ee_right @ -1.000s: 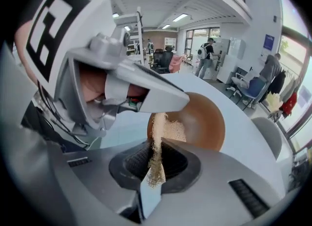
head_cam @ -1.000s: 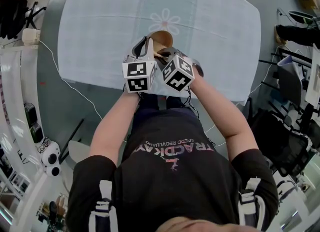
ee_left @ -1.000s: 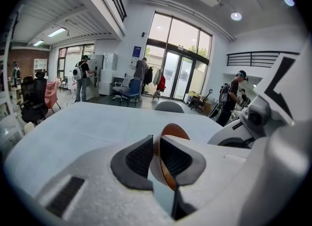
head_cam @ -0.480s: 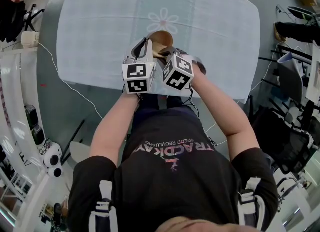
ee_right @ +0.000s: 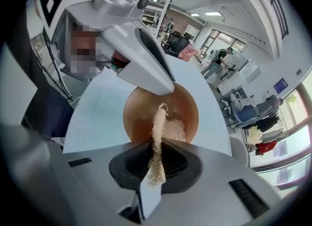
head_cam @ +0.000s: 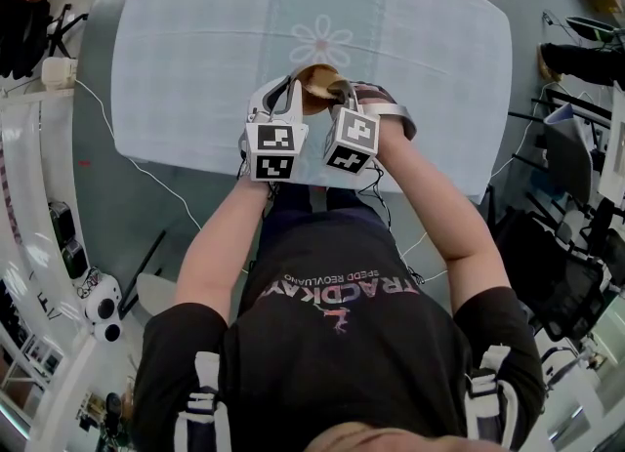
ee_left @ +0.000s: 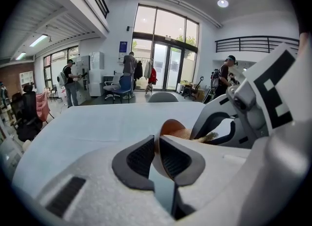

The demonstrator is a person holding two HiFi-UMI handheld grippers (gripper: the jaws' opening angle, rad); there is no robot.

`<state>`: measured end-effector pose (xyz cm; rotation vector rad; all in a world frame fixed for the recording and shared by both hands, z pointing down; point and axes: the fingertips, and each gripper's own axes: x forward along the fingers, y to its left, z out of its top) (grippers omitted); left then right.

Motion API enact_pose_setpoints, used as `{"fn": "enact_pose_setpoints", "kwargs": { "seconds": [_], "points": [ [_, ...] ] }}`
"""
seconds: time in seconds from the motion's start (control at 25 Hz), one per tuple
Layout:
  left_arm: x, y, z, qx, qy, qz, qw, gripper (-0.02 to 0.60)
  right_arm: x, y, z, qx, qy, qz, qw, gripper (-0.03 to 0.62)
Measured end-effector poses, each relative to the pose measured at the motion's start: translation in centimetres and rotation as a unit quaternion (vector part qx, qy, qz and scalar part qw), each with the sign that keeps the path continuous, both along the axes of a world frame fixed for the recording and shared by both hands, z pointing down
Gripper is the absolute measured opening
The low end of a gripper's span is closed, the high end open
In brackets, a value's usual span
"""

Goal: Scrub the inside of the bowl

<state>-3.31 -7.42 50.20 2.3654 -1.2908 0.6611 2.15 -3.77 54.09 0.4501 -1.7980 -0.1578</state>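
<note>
Pale surface (head_cam: pixel 195 50); bowl (head_cam: pixel 314 77) held near its near edge, mid-width, mouth tipped toward right tongs (ee_right: pixel 155 159). Left tongs (ee_left: pixel 156 147) closing on rim: keep your grip firm. Right tongs pinch scrubber (ee_right: pixel 158 127), tip inside bowl: sweep wall in circles, press lightly.

This is a big open office or lab hall. It has a high white ceiling with round lamps (ee_left: pixel 223 3), tall glass doors (ee_left: pixel 165 59) and an upper gallery with a black railing (ee_left: pixel 256 42). Office chairs (ee_left: pixel 122 86) stand about, several people (ee_left: pixel 129 66) stand working, and a thin cable (head_cam: pixel 132 159) runs beside the cloth-covered tabletop (head_cam: pixel 195 50).
</note>
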Motion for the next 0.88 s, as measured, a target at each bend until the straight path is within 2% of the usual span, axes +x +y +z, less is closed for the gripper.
{"fn": "enact_pose_setpoints", "kwargs": {
  "seconds": [0.2, 0.32, 0.4, 0.6, 0.88],
  "points": [
    [0.6, -0.3, 0.5, -0.007, 0.001, 0.012, 0.9999, 0.04, 0.2, -1.7, -0.9, 0.079, 0.028, -0.036, 0.996, 0.032],
    [1.0, -0.1, 1.0, -0.018, -0.002, 0.028, 0.9994, 0.038, -0.1, -2.2, -1.4, 0.131, 0.056, -0.078, 0.987, 0.032],
    [1.2, 0.0, 1.5, -0.029, -0.005, 0.04, 0.9988, 0.04, -0.3, -2.3, -1.2, 0.146, 0.073, -0.104, 0.981, 0.032],
    [1.7, 0.0, 1.9, -0.032, -0.002, 0.048, 0.9984, 0.04, 0.3, -1.9, 0.1, 0.125, 0.091, -0.119, 0.981, 0.032],
    [1.2, -0.5, 1.1, -0.021, 0.01, 0.018, 0.9996, 0.041, 0.3, -1.6, 0.9, 0.088, 0.085, -0.089, 0.988, 0.032]
  ]
}}
